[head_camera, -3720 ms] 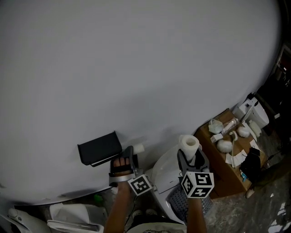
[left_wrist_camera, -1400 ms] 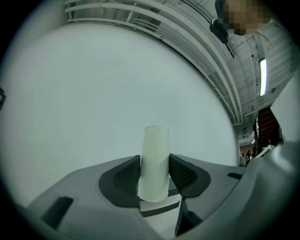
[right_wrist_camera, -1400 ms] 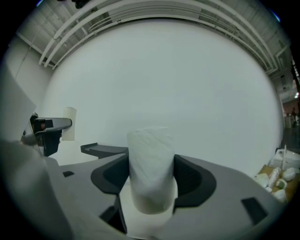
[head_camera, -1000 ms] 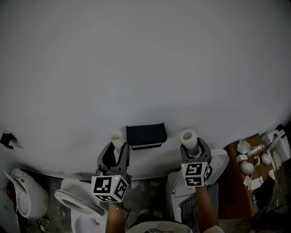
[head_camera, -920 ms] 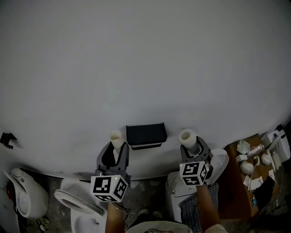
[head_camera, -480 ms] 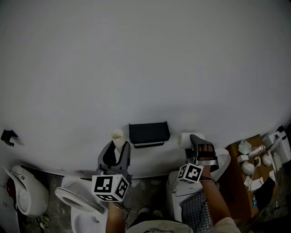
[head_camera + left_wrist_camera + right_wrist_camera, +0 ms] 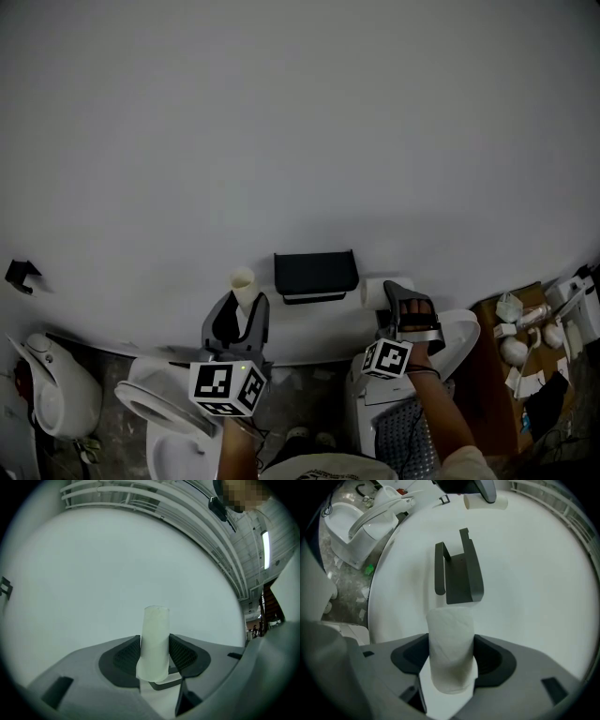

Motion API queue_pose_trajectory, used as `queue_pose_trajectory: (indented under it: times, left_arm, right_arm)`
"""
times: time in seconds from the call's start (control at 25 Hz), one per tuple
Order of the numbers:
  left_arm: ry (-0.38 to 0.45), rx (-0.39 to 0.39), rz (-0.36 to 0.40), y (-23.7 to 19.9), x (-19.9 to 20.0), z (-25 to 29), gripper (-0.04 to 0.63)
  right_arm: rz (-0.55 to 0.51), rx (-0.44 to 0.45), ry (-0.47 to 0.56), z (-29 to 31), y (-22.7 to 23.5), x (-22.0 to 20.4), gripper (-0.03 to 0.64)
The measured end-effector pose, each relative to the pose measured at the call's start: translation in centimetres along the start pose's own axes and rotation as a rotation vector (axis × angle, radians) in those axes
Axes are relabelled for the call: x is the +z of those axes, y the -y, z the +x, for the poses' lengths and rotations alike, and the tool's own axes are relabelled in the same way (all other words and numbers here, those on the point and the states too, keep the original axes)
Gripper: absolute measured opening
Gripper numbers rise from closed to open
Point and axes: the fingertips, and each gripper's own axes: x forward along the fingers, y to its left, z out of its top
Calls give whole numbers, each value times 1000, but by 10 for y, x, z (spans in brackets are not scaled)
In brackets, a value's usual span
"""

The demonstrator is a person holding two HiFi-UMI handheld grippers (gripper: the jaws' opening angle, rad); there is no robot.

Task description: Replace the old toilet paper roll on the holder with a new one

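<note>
The black holder [image 7: 316, 275] hangs on the white wall with nothing on it, and shows as an open bracket [image 7: 458, 571] in the right gripper view. My left gripper [image 7: 241, 302] is shut on the old roll [image 7: 242, 284], a thin pale tube [image 7: 154, 641] standing upright, left of the holder. My right gripper [image 7: 386, 298] is shut on the new toilet paper roll [image 7: 377, 291], which lies sideways just right of the holder. In the right gripper view the thick white roll [image 7: 451, 648] sits between the jaws, with the holder straight ahead.
A toilet with a raised seat [image 7: 155, 410] stands below my left hand, another white fixture [image 7: 52, 394] at the far left. A white tank [image 7: 457, 336] lies under my right hand. A cardboard box with bottles [image 7: 525, 333] is at the right. A small black hook [image 7: 21, 275] is on the wall.
My right gripper has rolled over and sunk a little, so the new roll went from upright to lying sideways beside the holder. The left gripper has kept still with the old roll.
</note>
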Motion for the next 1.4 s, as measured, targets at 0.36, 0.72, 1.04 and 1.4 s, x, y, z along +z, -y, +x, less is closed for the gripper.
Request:
queue_pose_trajectory:
  times: [0.36, 0.72, 1.04, 1.4]
  left_arm:
    - [-2, 76, 12, -26, 1, -19, 190]
    - [-9, 162, 21, -54, 1, -45, 190]
    - [-15, 232, 30, -77, 1, -68, 190]
    - [-10, 301, 40, -101, 8, -95, 190]
  right_arm:
    - [-19, 26, 42, 14, -21, 29, 279]
    - [-12, 19, 97, 21, -32, 63, 279]
    - [-56, -55, 173, 15, -33, 107, 279]
    - [-74, -55, 250, 9, -37, 156, 281]
